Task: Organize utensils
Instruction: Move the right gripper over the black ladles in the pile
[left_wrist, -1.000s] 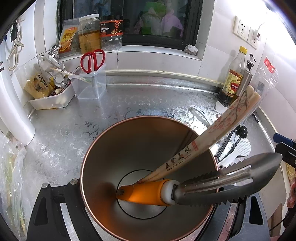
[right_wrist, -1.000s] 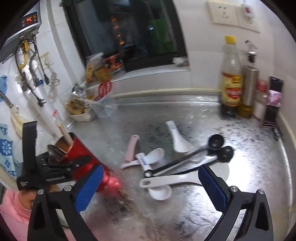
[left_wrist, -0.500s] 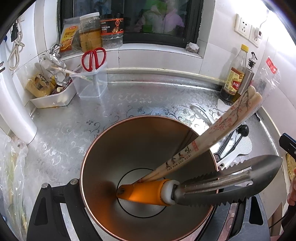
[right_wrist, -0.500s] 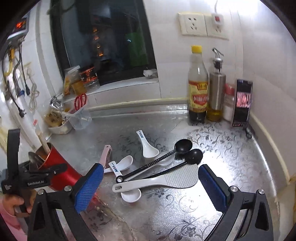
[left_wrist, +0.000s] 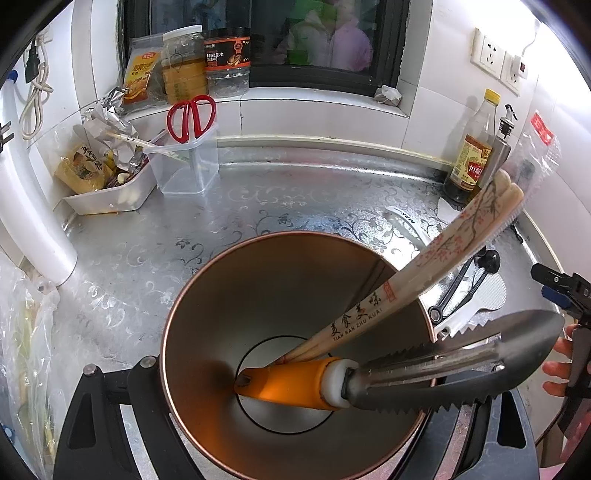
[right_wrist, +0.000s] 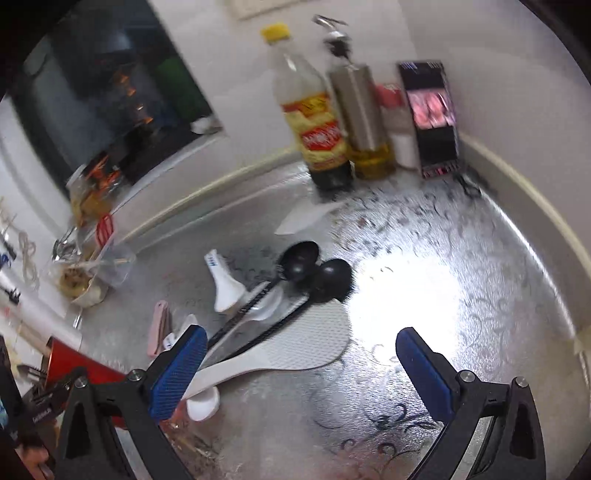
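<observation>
Your left gripper (left_wrist: 291, 417) is clamped around the wide metal cup (left_wrist: 207, 332), its black arms hugging the cup's copper-coloured rim on both sides, so the cup fills the lower half of the left wrist view. Inside the cup, an orange-handled serrated tool (left_wrist: 424, 365) lies with its handle at the bottom and its steel head leaning over the right rim. 2 patterned chopsticks (left_wrist: 436, 273) lean the same way, their tips past the rim.

Your right gripper (right_wrist: 295, 373) is open, its 2 blue pads standing wide apart with nothing pressed between them. It hangs over the pile of loose utensils on the silver patterned counter (right_wrist: 461, 295). The white rice paddle (right_wrist: 295, 350) lies nearest, its handle running under the left blue pad. Across it rest 2 black ladles (right_wrist: 317, 269), bowls touching, handles pointing toward the left pad. A white soup spoon (right_wrist: 225, 284) sits just beyond them, and a pink utensil (right_wrist: 159, 325) lies to the left. Another white spoon bowl (right_wrist: 203, 406) shows below the paddle handle. The red outside of the cup (right_wrist: 74, 362) sits at the left edge of this blurred view.

At the back stand a soy sauce bottle (right_wrist: 314, 122) and a steel oil dispenser (right_wrist: 362, 118).
</observation>
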